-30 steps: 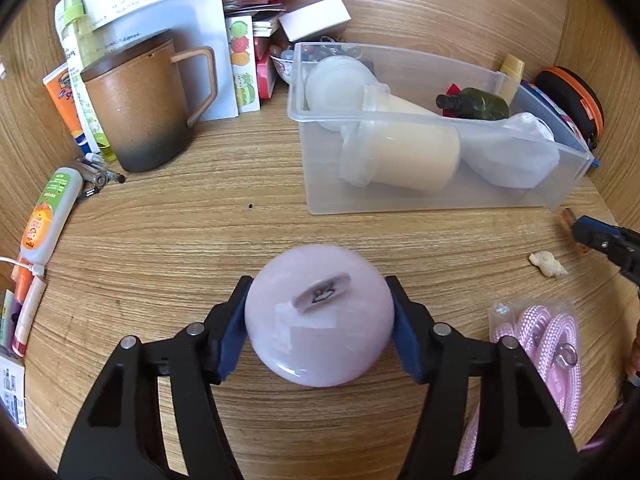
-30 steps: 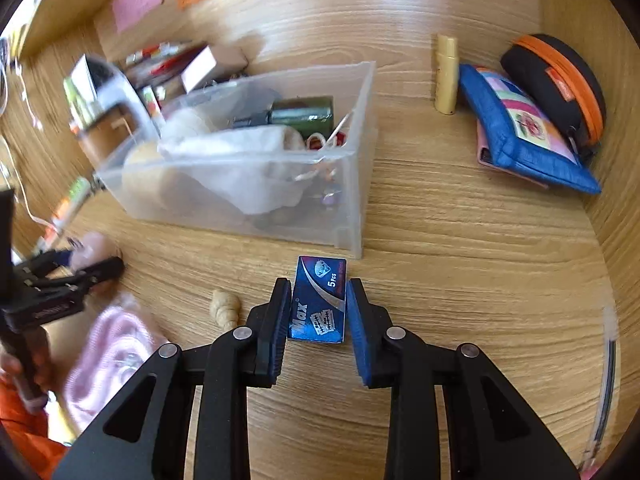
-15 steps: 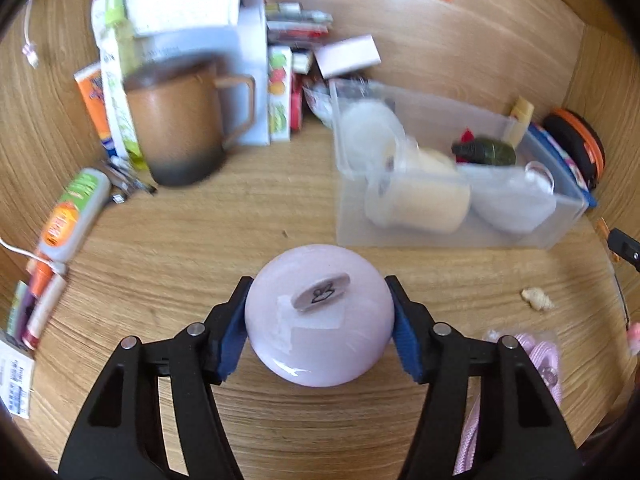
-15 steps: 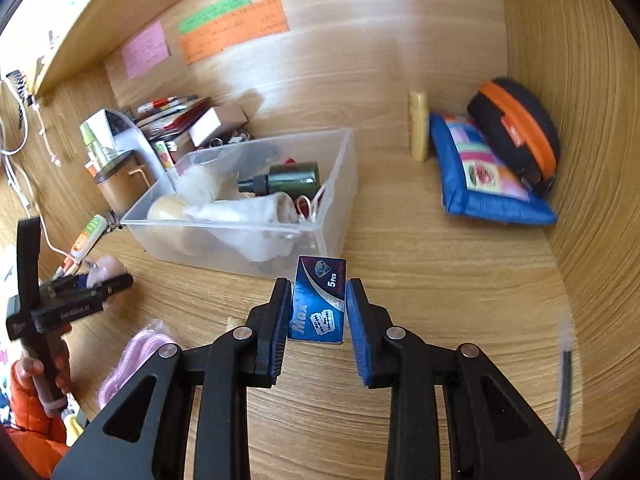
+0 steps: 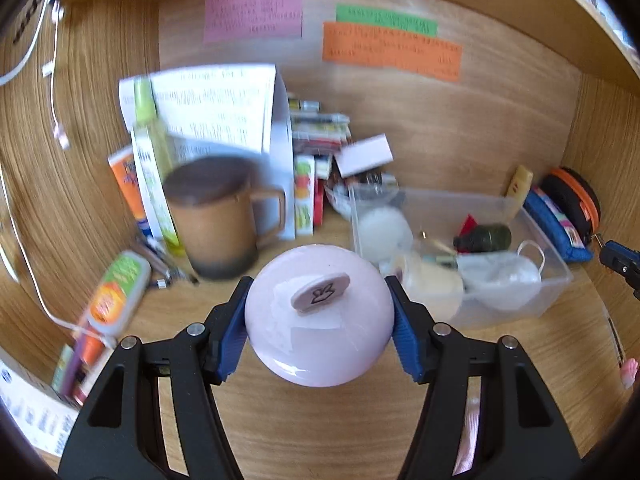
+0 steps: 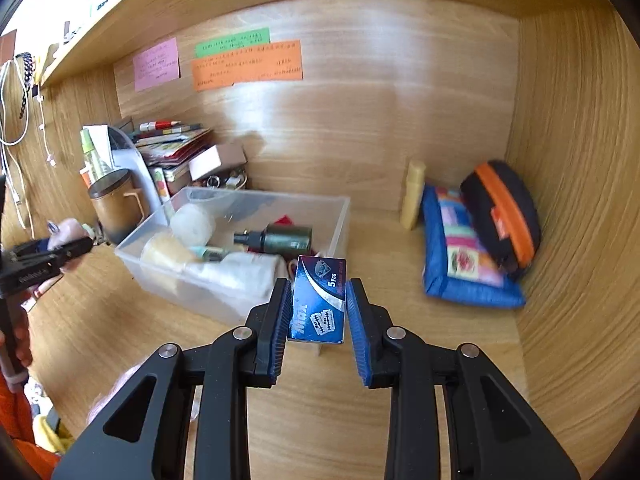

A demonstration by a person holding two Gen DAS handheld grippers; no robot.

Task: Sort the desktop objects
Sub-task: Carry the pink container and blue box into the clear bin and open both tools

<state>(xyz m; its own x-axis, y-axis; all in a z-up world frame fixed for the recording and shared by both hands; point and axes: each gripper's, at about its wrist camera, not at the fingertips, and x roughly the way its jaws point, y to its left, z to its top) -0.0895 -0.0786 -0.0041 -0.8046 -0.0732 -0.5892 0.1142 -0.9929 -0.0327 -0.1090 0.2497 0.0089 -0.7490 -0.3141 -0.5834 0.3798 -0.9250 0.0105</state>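
Observation:
My left gripper [image 5: 319, 320] is shut on a round pale pink lidded jar [image 5: 320, 344] and holds it above the desk, left of the clear plastic bin [image 5: 556, 276]. My right gripper [image 6: 318, 320] is shut on a small blue razor-blade box [image 6: 318, 300], held in the air in front of the bin's [image 6: 340, 216] near right corner. The bin holds a dark green bottle [image 6: 288, 237], cream containers and a white mask. The left gripper [image 6: 56, 250] with the pink jar also shows at the left of the right wrist view.
A brown mug [image 5: 216, 220], papers, boxes and tubes crowd the back left. A blue pouch [image 6: 460, 260], a black-and-orange case [image 6: 500, 216] and a yellow stick [image 6: 414, 194] sit at the back right. Coloured notes hang on the back wall. A pink rope lies at the front.
Both grippers have risen and tilted up, each still holding its object, so the back wall and notes now show. The left view is blurred by motion.

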